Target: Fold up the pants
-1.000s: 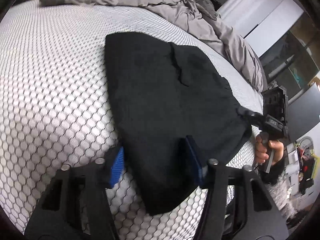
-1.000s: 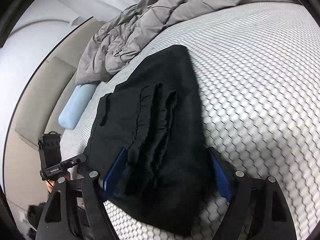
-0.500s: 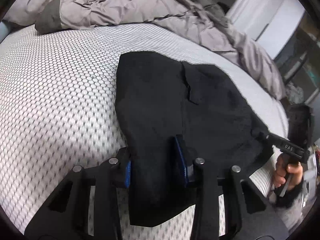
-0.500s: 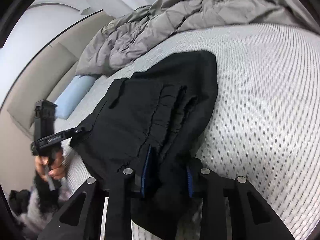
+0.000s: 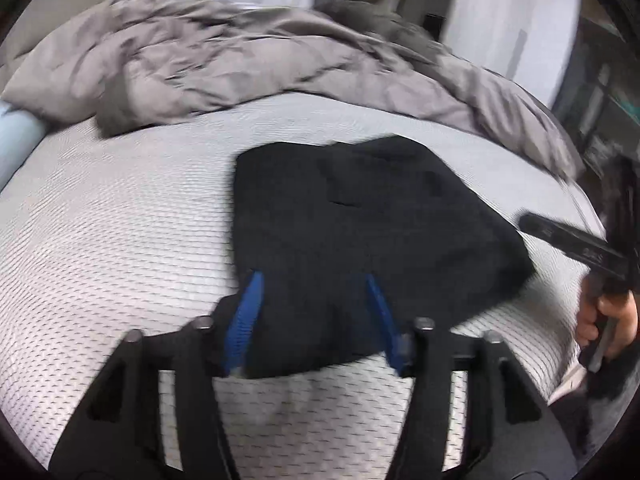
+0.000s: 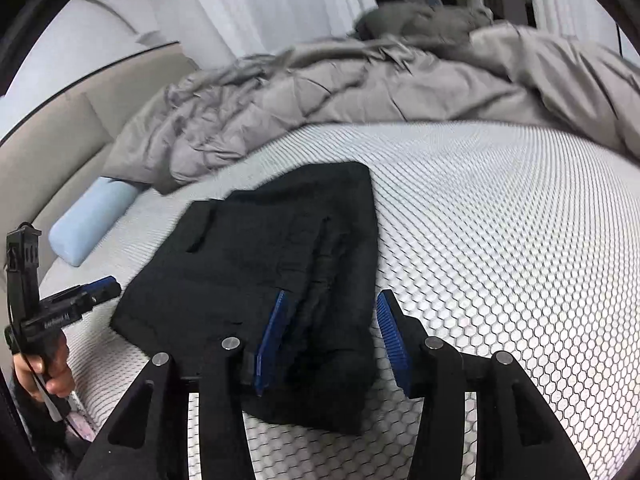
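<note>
Black pants (image 5: 360, 220), folded into a compact multi-layered bundle, lie flat on the white honeycomb-patterned mattress (image 5: 120, 220), near its front edge and well apart from the crumpled grey duvet (image 5: 240, 60) heaped along the far edge; a flat pocket flap shows on the upper layer. In the left wrist view, the left gripper (image 5: 316, 320) stands over the bundle's near edge, its jaws having just been opening; the blue fingers (image 5: 246, 316) are spread moderately wide, with the edge of the cloth seen between them but neither pad pressing on it. In the right wrist view, the right gripper (image 6: 332, 336) is placed likewise over the other near corner of the pants (image 6: 260, 264), where stacked folds form ridges; its jaws have also just been opening and now stand at a middling width, the ribbed blue fingers (image 6: 394, 340) clear of the fabric on the outer side, the inner one just beside the folds without clamping them. Each view shows the opposite gripper at the frame's margin, held by a hand (image 6: 44, 372) at the mattress's front edge. A pale blue bolster pillow (image 6: 92, 220) lies at the left edge of the mattress against a beige headboard (image 6: 60, 128).
</note>
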### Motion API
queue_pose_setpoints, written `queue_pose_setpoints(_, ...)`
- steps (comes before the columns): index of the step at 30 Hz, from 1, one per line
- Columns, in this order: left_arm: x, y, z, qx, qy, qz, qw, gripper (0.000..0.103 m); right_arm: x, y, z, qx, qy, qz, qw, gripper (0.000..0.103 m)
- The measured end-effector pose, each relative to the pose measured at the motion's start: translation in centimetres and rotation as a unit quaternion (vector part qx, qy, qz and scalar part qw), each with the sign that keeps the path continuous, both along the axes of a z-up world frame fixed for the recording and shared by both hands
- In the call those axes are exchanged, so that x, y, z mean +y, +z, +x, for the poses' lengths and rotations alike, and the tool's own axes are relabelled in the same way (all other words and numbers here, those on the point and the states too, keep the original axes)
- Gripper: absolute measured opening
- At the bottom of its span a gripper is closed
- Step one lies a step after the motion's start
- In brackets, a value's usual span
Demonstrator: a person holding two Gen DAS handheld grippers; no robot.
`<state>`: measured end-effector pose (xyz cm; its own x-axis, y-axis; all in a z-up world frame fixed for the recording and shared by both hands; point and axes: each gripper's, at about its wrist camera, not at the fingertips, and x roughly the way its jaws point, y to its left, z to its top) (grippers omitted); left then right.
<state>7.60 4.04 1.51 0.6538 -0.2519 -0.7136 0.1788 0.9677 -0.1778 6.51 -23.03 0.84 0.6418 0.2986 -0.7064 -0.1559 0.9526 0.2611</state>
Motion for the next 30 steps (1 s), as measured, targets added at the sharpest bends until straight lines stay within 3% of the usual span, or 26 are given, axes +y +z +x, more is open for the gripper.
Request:
queue_pose_setpoints(2, -2.6, -1.0, 0.5, 0.010, -0.039, 0.032, 0.9987, 0.060, 1.6, 0.4, -0.2, -0.008, 0.029, -0.001, 1.000, 0.048)
queue_pose_setpoints(5, -3.8, -2.9, 1.3, 0.041, -0.056, 0.062, 0.9957, 0.060, 4.7, -0.7, 0.4, 0.012, 0.084, -0.001, 0.996, 0.048)
queue_pose_setpoints(6, -3.7, -3.3, 1.4, 0.046, -0.056, 0.061, 0.9955, 0.060, 6.2, -1.6, 0.8, 0.025, 0.098, -0.027, 0.995, 0.048)
queue_pose_setpoints(9, -2.9, -3.5, 0.7, 0.042, -0.061, 0.060, 0.9954, 0.060, 7.5, -3.2, 0.2, 0.025, 0.106, -0.132, 0.985, 0.050)
queue_pose_setpoints(10, -2.7, -3.5, 0.3, 0.038, -0.060, 0.066, 0.9953, 0.060, 7.1, -3.4, -0.3, 0.025, 0.109, -0.147, 0.983, 0.050)
queue_pose_setpoints(12, -2.4, -3.6, -0.7, 0.029, -0.056, 0.083, 0.9945, 0.061, 6.0, -3.4, -1.4, 0.020, 0.110, -0.144, 0.983, 0.058)
queue_pose_setpoints(15, -2.6, -3.5, -2.5, 0.013, -0.037, 0.108, 0.9934, 0.062, 5.4, -3.1, -2.7, 0.009, 0.096, -0.156, 0.983, 0.059)
queue_pose_setpoints(17, -2.8, -2.3, -3.2, -0.006, -0.031, 0.091, 0.9953, 0.062, 5.1, -2.6, -3.1, 0.006, 0.097, -0.143, 0.985, 0.059)
queue_pose_setpoints(18, -2.8, -1.6, -3.6, -0.018, -0.028, 0.082, 0.9961, 0.063, 4.7, -2.2, -3.3, 0.006, 0.093, -0.131, 0.987, 0.063)
queue_pose_setpoints(19, -2.9, -0.7, -4.4, -0.039, -0.025, 0.071, 0.9964, 0.065, 4.6, -1.8, -3.1, 0.003, 0.085, -0.122, 0.989, 0.074)
queue_pose_setpoints(21, -3.1, 1.1, -5.8, -0.077, -0.016, 0.061, 0.9950, 0.090, 4.5, 0.1, -3.1, -0.028, 0.062, -0.096, 0.993, 0.091)
queue_pose_setpoints(23, -3.3, 2.5, -7.3, -0.117, -0.006, 0.053, 0.9916, 0.099, 3.7, 2.0, -4.4, -0.067, 0.055, -0.063, 0.994, 0.096)
queue_pose_setpoints(25, -3.4, 3.4, -8.6, -0.140, 0.009, 0.046, 0.9890, 0.102, 3.0, 2.9, -5.7, -0.092, 0.051, -0.029, 0.994, 0.102)
queue_pose_setpoints(30, -3.3, 4.1, -10.9, -0.159, 0.042, 0.026, 0.9861, 0.102, 2.3, 2.9, -9.0, -0.122, 0.046, 0.044, 0.990, 0.103)
